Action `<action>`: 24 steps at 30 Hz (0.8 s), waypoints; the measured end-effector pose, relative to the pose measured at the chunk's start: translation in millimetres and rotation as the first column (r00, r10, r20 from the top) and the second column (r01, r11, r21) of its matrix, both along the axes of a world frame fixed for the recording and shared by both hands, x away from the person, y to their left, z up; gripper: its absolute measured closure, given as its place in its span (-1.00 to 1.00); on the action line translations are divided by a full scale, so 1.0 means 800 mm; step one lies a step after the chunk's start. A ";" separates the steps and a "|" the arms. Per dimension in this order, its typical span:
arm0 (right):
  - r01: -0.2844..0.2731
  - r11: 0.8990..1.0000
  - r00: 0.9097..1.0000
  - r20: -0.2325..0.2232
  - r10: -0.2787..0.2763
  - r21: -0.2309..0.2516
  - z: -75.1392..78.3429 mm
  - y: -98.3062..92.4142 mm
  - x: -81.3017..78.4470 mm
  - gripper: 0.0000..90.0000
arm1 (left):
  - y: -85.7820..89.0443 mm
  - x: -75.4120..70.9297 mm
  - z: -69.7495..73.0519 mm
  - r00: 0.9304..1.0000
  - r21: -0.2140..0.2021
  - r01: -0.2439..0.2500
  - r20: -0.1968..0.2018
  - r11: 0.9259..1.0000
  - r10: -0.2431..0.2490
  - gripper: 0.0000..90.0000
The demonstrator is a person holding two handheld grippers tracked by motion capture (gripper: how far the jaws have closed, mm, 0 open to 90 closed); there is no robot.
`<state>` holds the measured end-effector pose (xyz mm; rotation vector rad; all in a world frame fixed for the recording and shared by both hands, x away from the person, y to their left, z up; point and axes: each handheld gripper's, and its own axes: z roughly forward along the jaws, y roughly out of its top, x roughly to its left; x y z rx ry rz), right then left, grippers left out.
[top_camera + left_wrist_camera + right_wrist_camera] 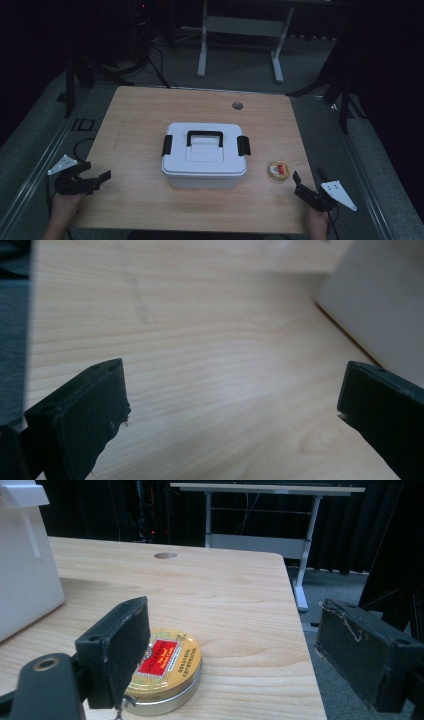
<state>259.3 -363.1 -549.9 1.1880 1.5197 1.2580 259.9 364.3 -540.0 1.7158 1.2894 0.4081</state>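
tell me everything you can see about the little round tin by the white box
The tin is small, round and flat, metal by its look, with a gold lid carrying a red label and a silvery side. It lies flat, lid on, on the wooden table, near the front right edge, apart from the white box. Nothing touches it: the right gripper has one jaw in front of it, jaws open.
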 end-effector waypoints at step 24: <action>-0.025 1.000 1.000 -0.017 0.025 -0.011 -0.001 0.002 0.002 -0.70 | -0.016 0.022 0.039 0.896 0.309 0.395 -0.340 0.865 -0.287 -1.00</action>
